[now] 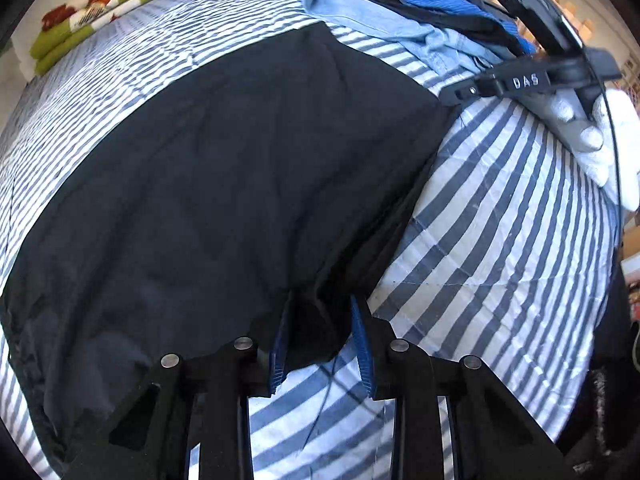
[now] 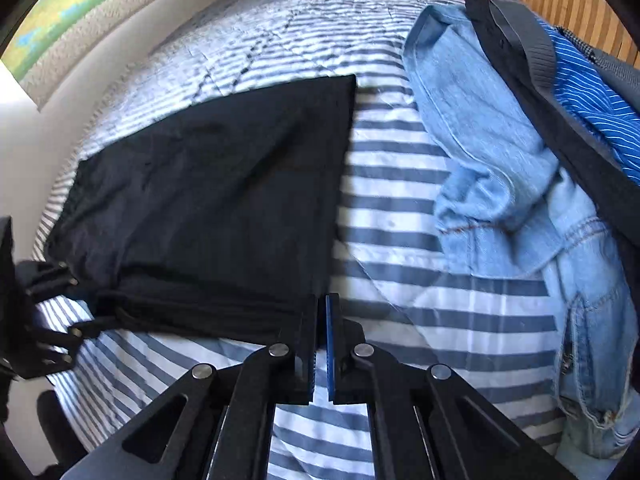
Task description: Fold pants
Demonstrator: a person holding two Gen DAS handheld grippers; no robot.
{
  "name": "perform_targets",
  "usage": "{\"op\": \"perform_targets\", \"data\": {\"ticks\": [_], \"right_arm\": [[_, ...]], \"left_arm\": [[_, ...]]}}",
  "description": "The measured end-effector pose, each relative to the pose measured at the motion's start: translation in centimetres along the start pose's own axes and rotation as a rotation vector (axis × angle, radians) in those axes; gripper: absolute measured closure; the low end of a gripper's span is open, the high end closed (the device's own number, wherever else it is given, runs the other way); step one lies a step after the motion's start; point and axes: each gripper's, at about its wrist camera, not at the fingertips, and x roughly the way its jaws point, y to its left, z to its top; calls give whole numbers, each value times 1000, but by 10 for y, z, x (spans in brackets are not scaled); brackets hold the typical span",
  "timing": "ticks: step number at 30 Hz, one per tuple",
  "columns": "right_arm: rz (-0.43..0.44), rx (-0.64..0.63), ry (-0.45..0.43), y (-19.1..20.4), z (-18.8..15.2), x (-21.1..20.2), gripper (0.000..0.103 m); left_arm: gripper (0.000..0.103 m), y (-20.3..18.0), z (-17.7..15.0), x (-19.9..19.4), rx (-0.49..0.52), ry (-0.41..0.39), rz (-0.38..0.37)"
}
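The black pants (image 2: pixel 208 200) lie folded on the striped bed (image 2: pixel 400 216). The left tongs (image 1: pixel 320 344) stand partly open around a pants corner; the right tongs (image 2: pixel 322 344) are closed, holding nothing.

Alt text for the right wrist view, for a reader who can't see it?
Black pants lie folded on a striped bedspread, the right claw shut at their near corner. A pile of denim and blue clothes sits to the right.
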Motion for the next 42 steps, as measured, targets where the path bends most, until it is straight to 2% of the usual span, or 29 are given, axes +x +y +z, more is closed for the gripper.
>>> {"op": "perform_targets", "data": {"ticks": [3, 6, 8, 10, 11, 13, 15, 16, 17, 19, 21, 24, 27, 29, 30, 32, 35, 37, 42], "right_arm": [[1, 32, -99, 0, 3, -19, 76], [16, -46, -155, 29, 10, -26, 76], [-8, -112, -159, 55, 20, -20, 76], [6, -144, -143, 75, 33, -8, 76], [17, -148, -130, 82, 40, 0, 76], [21, -187, -83, 99, 55, 26, 75], [0, -201, 0, 109, 63, 55, 74], [-23, -204, -36, 115, 67, 54, 74], [-25, -205, -21, 121, 73, 54, 73], [72, -189, -31, 140, 82, 36, 73], [109, -245, -57, 173, 89, 17, 73], [189, -336, -69, 235, 98, -1, 69], [281, -335, -57, 298, 117, 1, 66], [341, -337, 26, 343, 132, 21, 65], [347, -340, 61, 363, 140, 32, 65], [312, -345, 128, 400, 149, 57, 65], [204, -377, 201, 440, 152, 93, 65], [143, -383, 244, 452, 150, 113, 65], [90, -381, 275, 463, 145, 129, 65]], "left_arm": [[59, 13, -6, -22, -78, -55, -27], [55, 40, -22, -52, -158, -129, 24], [55, 68, -37, -69, -248, -161, 132], [55, 95, -58, -85, -347, -193, 226], [55, 112, -76, -96, -429, -215, 265], [54, 140, -110, -113, -571, -257, 297], [53, 162, -144, -124, -682, -276, 318], [53, 168, -158, -127, -715, -286, 321], [53, 173, -172, -129, -738, -299, 315], [48, 177, -183, -124, -747, -311, 304], [44, 182, -187, -119, -744, -325, 315], [43, 191, -191, -110, -788, -392, 258], [44, 195, -191, -100, -789, -426, 196], [55, 197, -190, -94, -764, -440, 176], [70, 200, -192, -92, -781, -445, 166], [76, 205, -196, -85, -787, -450, 133], [80, 206, -200, -84, -737, -461, 108], [82, 204, -204, -84, -715, -472, 90], [84, 197, -202, -91, -661, -515, 66]]}}
